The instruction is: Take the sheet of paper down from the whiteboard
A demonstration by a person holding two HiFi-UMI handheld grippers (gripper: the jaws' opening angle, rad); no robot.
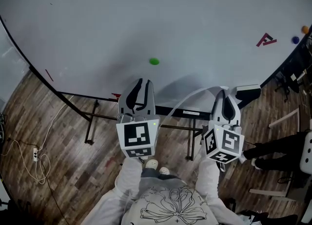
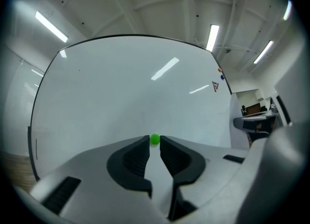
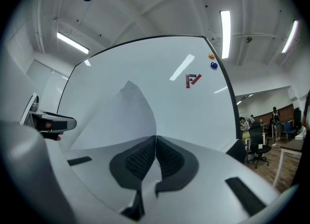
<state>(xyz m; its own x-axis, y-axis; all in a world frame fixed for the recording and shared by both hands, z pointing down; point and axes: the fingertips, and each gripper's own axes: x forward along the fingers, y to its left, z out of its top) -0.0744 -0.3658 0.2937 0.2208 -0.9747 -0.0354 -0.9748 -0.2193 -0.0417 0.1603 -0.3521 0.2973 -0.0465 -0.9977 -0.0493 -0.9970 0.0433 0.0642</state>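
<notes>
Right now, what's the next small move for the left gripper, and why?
Probably ease the left gripper forward onto the green magnet. Its jaws stand apart and line up with the magnet, but the head view shows them short of it. The right gripper is shut on the sheet of paper, which the magnet may be pinning to the whiteboard.

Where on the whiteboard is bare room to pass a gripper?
Bare: the wide white whiteboard left of and above the small green round magnet. Crowded: the right edge, with red logo mark, blue magnet, orange magnet.
</notes>
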